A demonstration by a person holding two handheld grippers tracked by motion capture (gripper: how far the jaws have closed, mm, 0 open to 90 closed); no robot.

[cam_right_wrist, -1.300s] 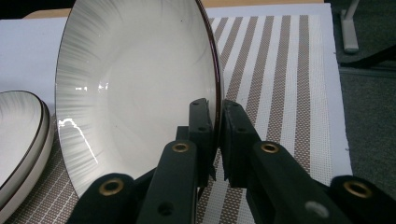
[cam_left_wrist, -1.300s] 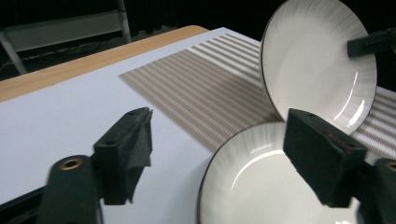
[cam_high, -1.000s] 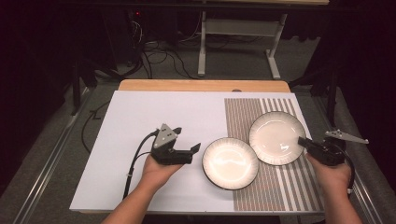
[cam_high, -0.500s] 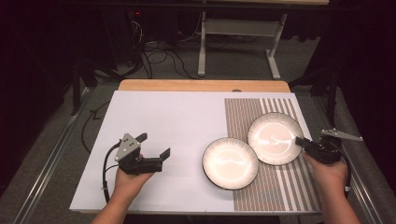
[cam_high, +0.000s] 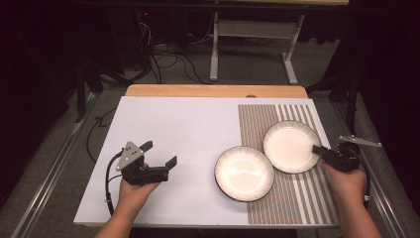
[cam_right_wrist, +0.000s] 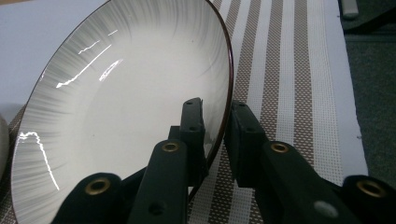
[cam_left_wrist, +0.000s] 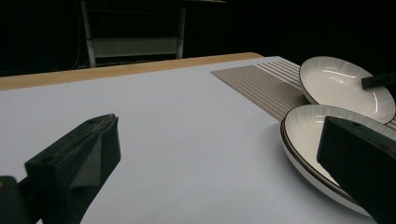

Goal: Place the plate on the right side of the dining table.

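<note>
Two white ribbed plates with dark rims lie on a striped mat (cam_high: 257, 124). The near plate (cam_high: 244, 173) (cam_left_wrist: 303, 130) sits at the mat's left edge. The far plate (cam_high: 289, 145) (cam_right_wrist: 126, 93) touches it at the back right. My right gripper (cam_high: 316, 148) (cam_right_wrist: 215, 105) straddles the far plate's right rim. Its jaws have just been opening and show a gap around the rim. My left gripper (cam_high: 161, 152) (cam_left_wrist: 219, 126) hovers over the white surface well left of the near plate. Its jaws have just been opening and stand wide with nothing between them.
The white table cover (cam_high: 178, 129) stretches bare from the left gripper to the mat. A wooden strip (cam_high: 213, 90) runs along the far edge. Beyond it the floor holds cables and a metal stand (cam_high: 252, 29). The right table edge lies close behind the right hand.
My left gripper has moved left, away from the near plate, and its jaws have spread. The right gripper has stayed at the far plate's rim. Both plates are where they were.
</note>
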